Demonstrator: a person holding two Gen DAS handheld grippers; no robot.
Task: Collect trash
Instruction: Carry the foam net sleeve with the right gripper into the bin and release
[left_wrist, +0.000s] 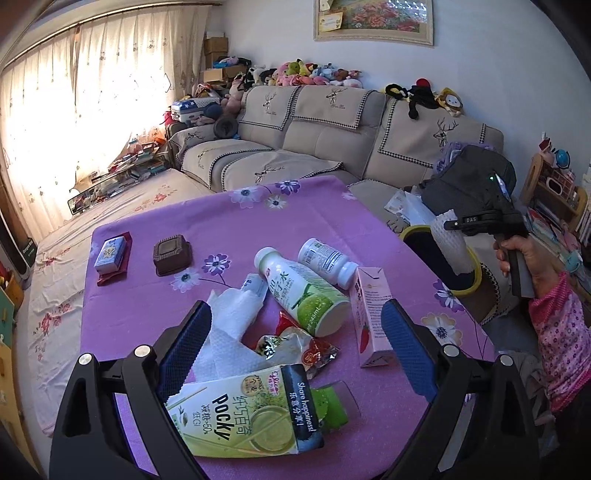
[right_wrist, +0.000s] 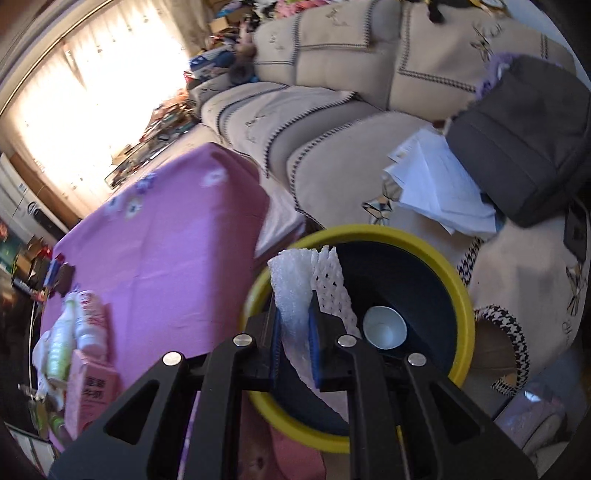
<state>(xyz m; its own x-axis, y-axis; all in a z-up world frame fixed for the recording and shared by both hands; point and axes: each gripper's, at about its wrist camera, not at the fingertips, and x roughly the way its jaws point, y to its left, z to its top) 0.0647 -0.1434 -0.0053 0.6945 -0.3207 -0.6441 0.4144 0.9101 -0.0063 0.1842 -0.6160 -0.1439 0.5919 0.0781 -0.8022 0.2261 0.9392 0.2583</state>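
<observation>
Right wrist view shows us our right claw (right_wrist: 293, 332) clenched on white foam netting (right_wrist: 295, 291) above the yellow-rimmed bin (right_wrist: 458, 295); only the left view shows our left claw (left_wrist: 295, 332) spread wide over bench (left_wrist: 147, 295) trash.

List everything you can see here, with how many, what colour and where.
Bottles: two, white, lying mid-table.
Pink carton: one, beside the bottles.
Pocky box: one, green, near edge.
Paper towel: one, white, crumpled.
Snack wrappers: red and silver, by the towel.
Bin: one, yellow-rimmed, beside the table.
Paper cup: one, white, inside the bin.
Foam netting: one, white, over the bin.
Tablecloth: purple, flowered.
Left claw: open above the trash.
Right claw: shut on the netting.
</observation>
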